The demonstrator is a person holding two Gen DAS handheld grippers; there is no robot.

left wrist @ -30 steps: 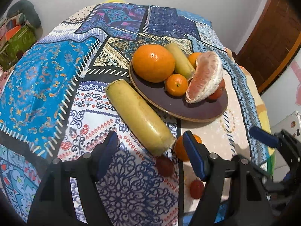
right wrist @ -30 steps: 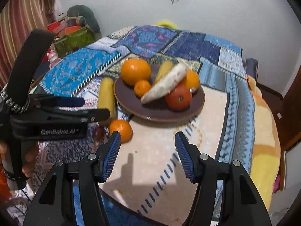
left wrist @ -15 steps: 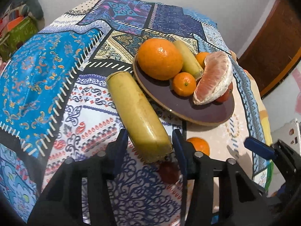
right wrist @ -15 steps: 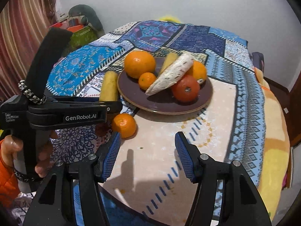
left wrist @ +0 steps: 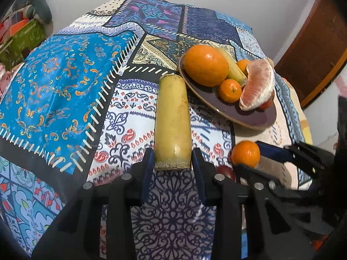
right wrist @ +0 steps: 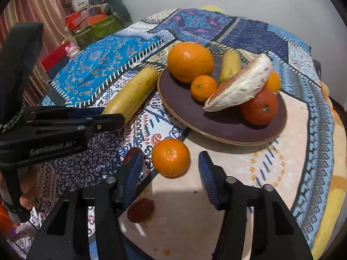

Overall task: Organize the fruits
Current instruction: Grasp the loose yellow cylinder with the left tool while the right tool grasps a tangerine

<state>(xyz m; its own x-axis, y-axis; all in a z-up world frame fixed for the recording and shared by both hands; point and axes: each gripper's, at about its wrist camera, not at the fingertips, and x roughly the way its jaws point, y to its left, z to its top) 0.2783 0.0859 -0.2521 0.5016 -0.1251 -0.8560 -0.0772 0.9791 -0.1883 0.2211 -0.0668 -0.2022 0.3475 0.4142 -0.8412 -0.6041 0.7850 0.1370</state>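
Note:
A long yellow sugarcane piece lies on the patterned tablecloth beside a dark plate. My left gripper is shut on its near end; the piece also shows in the right wrist view. The plate holds a big orange, a small mandarin, a pomelo wedge, a yellow piece and a red-orange fruit. A loose mandarin lies on the cloth just ahead of my right gripper, which is open around it without touching.
Small dark red fruits lie on the cloth near the right gripper's left finger. Boxes and a green bag stand beyond the table's far left. A wooden door is at the right. The table edge drops off to the right.
My left gripper has closed onto the near end of the sugarcane piece. My right gripper has moved forward and down, bringing the loose mandarin between its fingers.

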